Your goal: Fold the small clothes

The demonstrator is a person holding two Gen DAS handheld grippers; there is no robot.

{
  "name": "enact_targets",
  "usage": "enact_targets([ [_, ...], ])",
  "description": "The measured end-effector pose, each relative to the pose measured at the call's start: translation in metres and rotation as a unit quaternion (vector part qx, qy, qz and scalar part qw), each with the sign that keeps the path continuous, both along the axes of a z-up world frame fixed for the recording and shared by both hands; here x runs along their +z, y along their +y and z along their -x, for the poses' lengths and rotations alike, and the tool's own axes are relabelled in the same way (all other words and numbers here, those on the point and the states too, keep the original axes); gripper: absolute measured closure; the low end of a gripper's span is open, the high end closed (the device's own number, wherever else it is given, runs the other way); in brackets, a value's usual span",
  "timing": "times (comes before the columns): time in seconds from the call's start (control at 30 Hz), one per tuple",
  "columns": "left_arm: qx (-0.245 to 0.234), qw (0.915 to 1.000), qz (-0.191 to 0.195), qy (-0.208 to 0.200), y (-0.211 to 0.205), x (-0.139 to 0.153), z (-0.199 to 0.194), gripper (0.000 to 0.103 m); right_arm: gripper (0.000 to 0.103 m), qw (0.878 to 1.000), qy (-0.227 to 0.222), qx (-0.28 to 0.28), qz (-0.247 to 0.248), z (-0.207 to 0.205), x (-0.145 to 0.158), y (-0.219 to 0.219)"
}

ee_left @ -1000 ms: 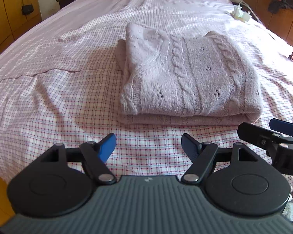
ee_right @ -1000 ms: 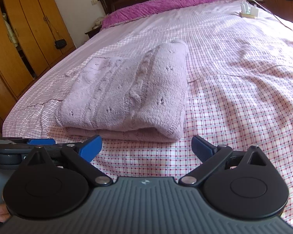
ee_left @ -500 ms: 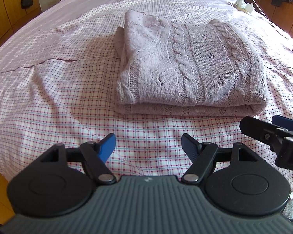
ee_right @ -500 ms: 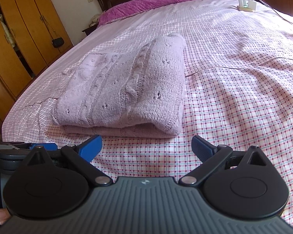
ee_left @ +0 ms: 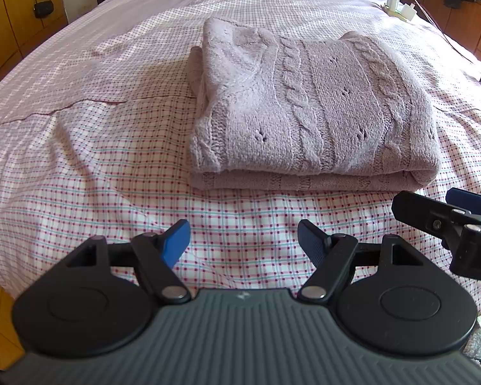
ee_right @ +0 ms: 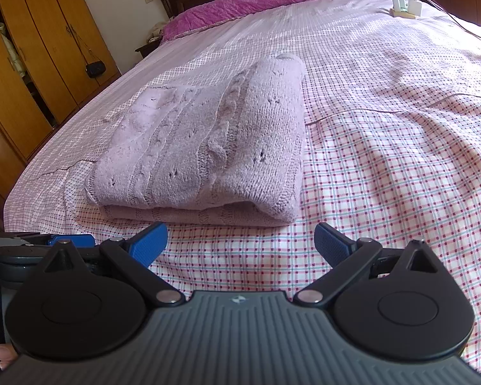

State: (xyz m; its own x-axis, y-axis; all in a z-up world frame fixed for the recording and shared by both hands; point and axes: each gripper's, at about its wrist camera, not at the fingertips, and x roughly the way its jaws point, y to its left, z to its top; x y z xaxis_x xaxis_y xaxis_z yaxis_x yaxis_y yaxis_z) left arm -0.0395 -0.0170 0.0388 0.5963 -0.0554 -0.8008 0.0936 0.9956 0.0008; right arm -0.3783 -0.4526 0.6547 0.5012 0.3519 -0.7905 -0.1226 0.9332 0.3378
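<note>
A lilac cable-knit sweater (ee_left: 311, 109) (ee_right: 208, 147) lies folded in a neat rectangle on the checked bedsheet (ee_left: 96, 166) (ee_right: 400, 176). My left gripper (ee_left: 243, 240) hovers open just short of the sweater's near folded edge, nothing between its blue pads. In the right wrist view my right gripper (ee_right: 240, 243) is open too, near the sweater's front right corner and apart from it. Each gripper's black frame shows at the edge of the other's view.
White chargers with cables (ee_left: 400, 8) (ee_right: 404, 6) lie far right on the bed. A purple pillow cover (ee_right: 272, 3) lies at the head. Wooden wardrobes (ee_right: 32, 64) with a small black bag (ee_right: 94, 68) stand at left; a wooden dresser (ee_left: 465, 9) stands at right.
Both views have tilted slightly, so the sweater sits a little differently in frame. The sweater and both sets of jaws are unchanged.
</note>
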Motion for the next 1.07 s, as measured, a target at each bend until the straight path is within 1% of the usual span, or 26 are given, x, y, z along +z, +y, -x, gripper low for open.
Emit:
enact_targets([
  [1.07, -0.004, 1.0000, -0.001, 0.007, 0.0010, -0.0025, 0.0015, 0.028, 0.002, 1.000, 0.001, 0.000, -0.001, 0.0001, -0.0004, -0.0007],
])
